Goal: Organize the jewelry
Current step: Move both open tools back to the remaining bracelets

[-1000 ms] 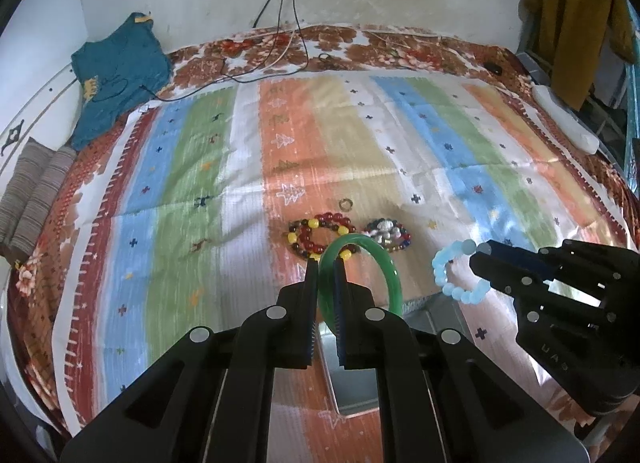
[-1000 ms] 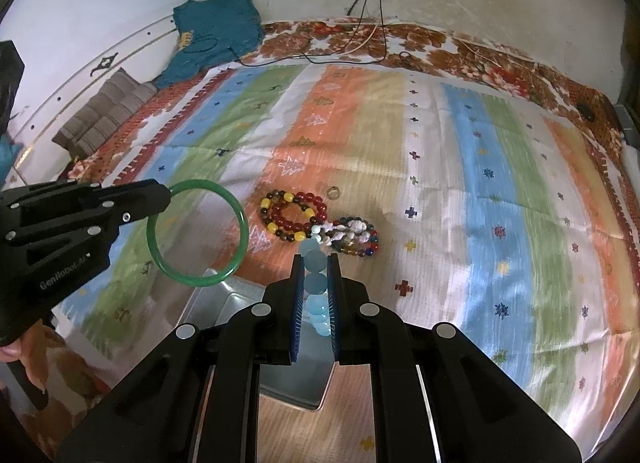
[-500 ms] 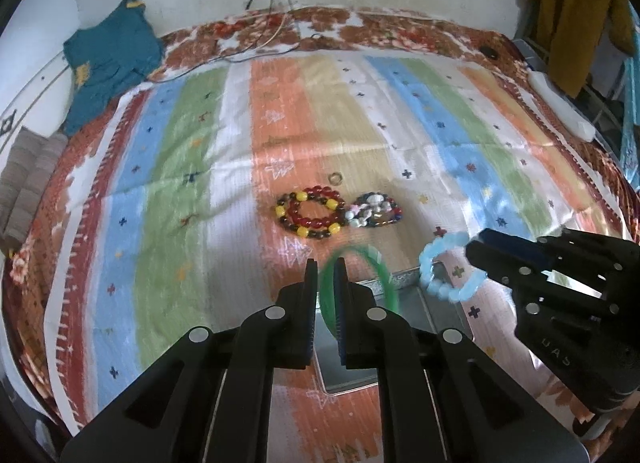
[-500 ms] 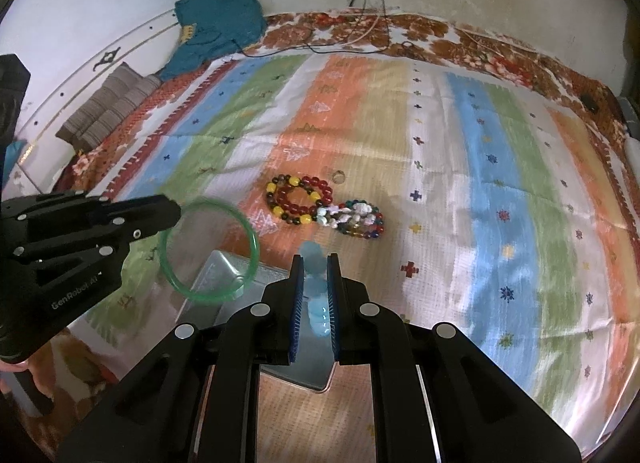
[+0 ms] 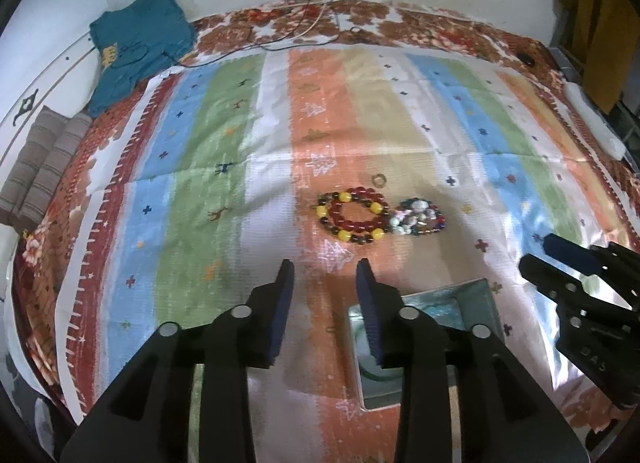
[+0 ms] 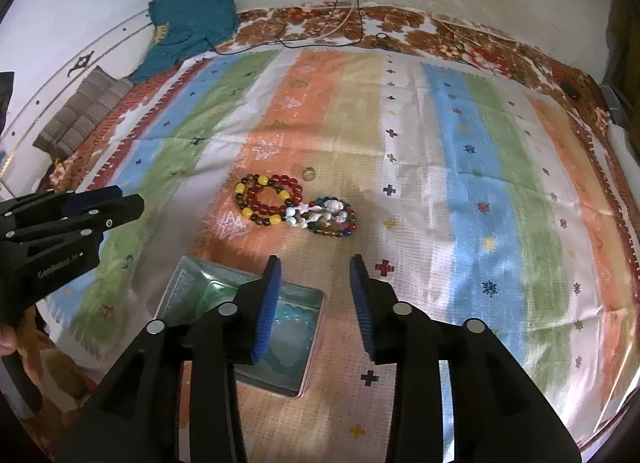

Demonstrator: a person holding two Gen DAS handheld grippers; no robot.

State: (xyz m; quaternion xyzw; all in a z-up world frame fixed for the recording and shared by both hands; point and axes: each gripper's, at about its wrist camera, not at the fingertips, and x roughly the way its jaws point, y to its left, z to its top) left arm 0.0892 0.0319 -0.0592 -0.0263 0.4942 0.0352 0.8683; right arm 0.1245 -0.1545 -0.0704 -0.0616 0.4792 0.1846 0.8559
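1. A bed covered by a striped cloth is seen against a stained wall.
2. Both claws, left and right, have just been opening; nothing is held between the jaws.
3. A blue bracelet lies in the tin near the bed's near edge.
4. Two bead bracelets and a ring lie mid-bed, straight ahead of both claws, the right probably nearer.

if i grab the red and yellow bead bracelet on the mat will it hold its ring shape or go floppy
Probably floppy: the red and yellow bead bracelet looks like separate round beads on a string, so it should sag from the pinch point. The beads look smooth and glossy, so they may slip between the pads. It lies touching the mixed bead bracelet, which might get dragged along.
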